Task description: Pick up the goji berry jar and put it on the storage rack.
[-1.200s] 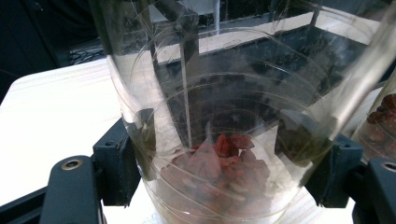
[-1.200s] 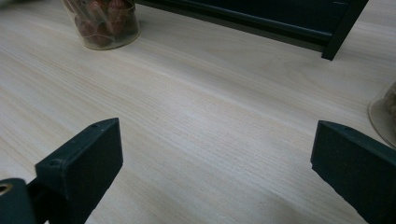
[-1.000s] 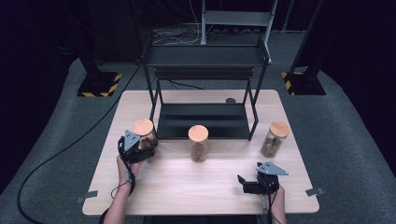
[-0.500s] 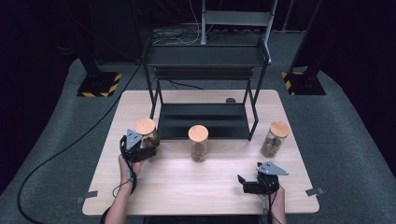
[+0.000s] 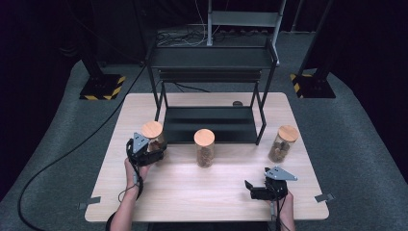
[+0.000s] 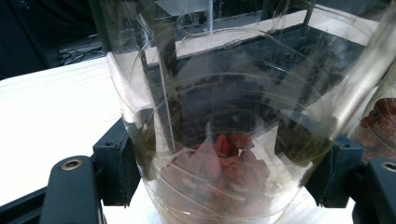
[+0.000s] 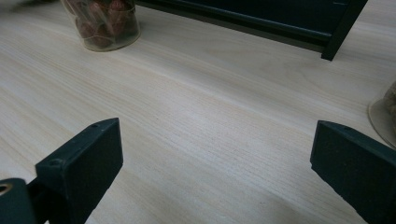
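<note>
While the right gripper (image 5: 257, 191) just sits nearest the table edge with its jaws spread wide over bare wood and nothing between them, the left gripper (image 5: 153, 155) is doing the real work: its pads are clamped on the lower body of a clear glass jar with a round cork-coloured lid (image 5: 153, 135), a small heap of dried red fruit (image 6: 219, 163) sitting low between the jaws.

My worry is the grip. Glass is slick and the pads bite low, so if the jar gets lifted fast it could tip over the jaws or slide out. It also stands right by the leg of the black metal two-tier rack (image 5: 211, 62) beyond the jaws, so a careless swing could clip the frame.

Off to the side of the jaws stand a second lidded jar (image 5: 204, 147) and a third (image 5: 283, 143), well apart. Everything sits on a pale wood-grain table (image 5: 207, 192), grey carpet (image 5: 365, 144) around it, dark room behind.
</note>
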### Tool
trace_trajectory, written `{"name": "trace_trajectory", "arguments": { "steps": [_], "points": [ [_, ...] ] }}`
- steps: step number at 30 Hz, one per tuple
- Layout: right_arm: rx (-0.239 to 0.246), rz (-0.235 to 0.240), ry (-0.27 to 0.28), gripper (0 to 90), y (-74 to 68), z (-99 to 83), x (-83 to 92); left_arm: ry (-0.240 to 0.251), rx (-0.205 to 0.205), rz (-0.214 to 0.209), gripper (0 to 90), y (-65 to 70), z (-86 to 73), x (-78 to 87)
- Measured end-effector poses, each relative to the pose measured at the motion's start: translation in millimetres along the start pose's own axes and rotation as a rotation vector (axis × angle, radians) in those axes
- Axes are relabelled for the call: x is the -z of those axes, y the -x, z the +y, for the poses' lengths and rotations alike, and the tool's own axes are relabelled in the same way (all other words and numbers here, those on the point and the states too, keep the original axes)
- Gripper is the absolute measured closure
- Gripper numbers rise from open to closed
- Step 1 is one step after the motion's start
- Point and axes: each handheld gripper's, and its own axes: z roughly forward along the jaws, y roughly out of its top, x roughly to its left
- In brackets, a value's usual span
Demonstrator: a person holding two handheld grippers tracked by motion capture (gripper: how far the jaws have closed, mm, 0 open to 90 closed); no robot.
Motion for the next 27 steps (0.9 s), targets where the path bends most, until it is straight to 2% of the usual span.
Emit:
{"name": "trace_trajectory", "arguments": {
  "steps": [14, 27],
  "points": [
    [-0.001, 0.004, -0.005, 1.7, 0.2, 0.2, -0.5, -0.007, 0.005, -0.011, 24.6, 2.7, 1.4, -6.8],
    [-0.002, 0.009, -0.006, 1.8, 0.5, 0.2, -0.6, 0.000, -0.012, -0.032, 24.6, 11.2, 9.7, -12.7]
  ]
}}
